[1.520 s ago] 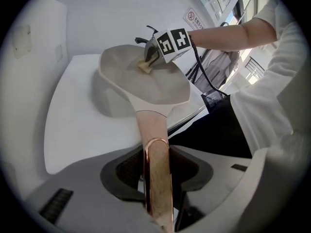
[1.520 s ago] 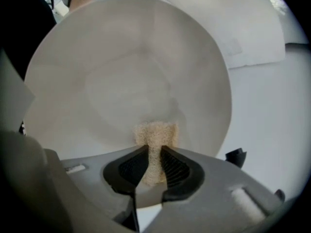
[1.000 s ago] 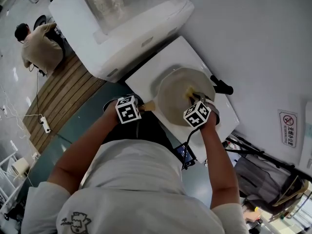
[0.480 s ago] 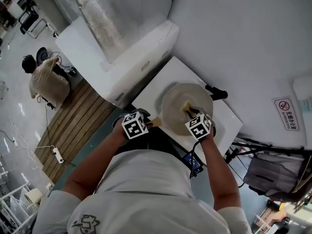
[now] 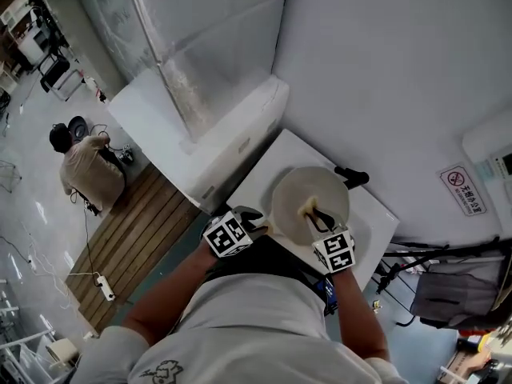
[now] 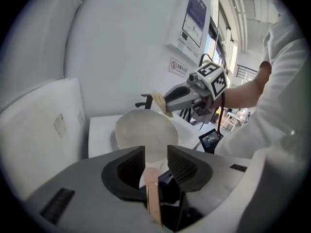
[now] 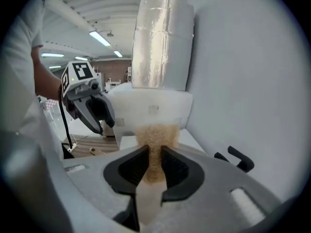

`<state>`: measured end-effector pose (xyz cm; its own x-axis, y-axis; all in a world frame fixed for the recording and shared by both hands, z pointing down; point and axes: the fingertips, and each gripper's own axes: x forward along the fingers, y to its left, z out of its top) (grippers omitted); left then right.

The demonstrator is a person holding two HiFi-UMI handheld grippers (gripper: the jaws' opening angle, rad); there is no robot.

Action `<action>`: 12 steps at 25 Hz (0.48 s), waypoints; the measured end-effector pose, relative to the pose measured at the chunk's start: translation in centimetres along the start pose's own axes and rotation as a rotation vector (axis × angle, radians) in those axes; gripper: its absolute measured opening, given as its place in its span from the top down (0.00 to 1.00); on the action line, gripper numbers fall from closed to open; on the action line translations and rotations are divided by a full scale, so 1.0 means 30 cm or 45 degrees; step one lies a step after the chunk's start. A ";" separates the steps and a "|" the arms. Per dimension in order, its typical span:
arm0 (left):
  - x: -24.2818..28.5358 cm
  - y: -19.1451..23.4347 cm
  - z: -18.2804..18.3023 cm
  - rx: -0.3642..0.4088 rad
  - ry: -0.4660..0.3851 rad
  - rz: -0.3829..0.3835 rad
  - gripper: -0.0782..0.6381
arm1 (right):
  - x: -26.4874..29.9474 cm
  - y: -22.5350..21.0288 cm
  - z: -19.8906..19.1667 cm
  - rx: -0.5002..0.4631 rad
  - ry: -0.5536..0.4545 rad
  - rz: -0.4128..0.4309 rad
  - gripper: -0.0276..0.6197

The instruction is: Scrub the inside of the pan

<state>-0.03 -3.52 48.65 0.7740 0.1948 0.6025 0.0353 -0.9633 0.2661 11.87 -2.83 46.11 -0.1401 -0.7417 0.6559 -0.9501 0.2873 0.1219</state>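
Jaws of the left gripper (image 6: 156, 152) have just been closing and now clamp the pan handle (image 6: 153, 205), a thin copper-coloured strip running between the pads. Beyond them the cream pan (image 6: 145, 130) sits over the white table (image 6: 99, 130) with its inside facing up. Whether its base rests on the table I cannot tell.

Compared with a second ago, the right gripper (image 7: 155, 152) has come up. Its jaws are pinched tight on the scouring pad (image 7: 156, 134). The pad's coarse tan face lay over the pan's middle then, and now it hangs in the air above the far rim, touching nothing. With the pad off the surface, I judge the scrubbing paused for a new position, or finished.

Just past the rim shows a black handle-like piece (image 7: 240, 160); whether it belongs to the pan is unclear. Farther off are a white cabinet (image 5: 204, 130) and a person (image 5: 86, 170) on the floor.
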 end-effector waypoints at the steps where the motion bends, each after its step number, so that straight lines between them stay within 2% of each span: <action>1: -0.014 -0.011 0.029 0.004 -0.044 0.016 0.70 | -0.029 0.007 0.012 0.017 -0.031 -0.001 0.83; 5: -0.073 -0.069 0.129 0.037 -0.181 0.091 0.80 | -0.140 0.035 0.053 0.027 -0.136 0.008 0.83; 9: -0.123 -0.164 0.199 0.064 -0.265 0.169 0.86 | -0.263 0.056 0.088 0.030 -0.253 0.048 0.83; 12: -0.138 -0.263 0.236 0.045 -0.317 0.210 0.89 | -0.360 0.068 0.093 0.029 -0.330 0.094 0.83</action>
<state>0.95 1.97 38.73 0.9021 -0.0119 0.4314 -0.0853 -0.9848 0.1513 10.65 4.08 37.20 -0.2735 -0.8506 0.4491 -0.9401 0.3351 0.0622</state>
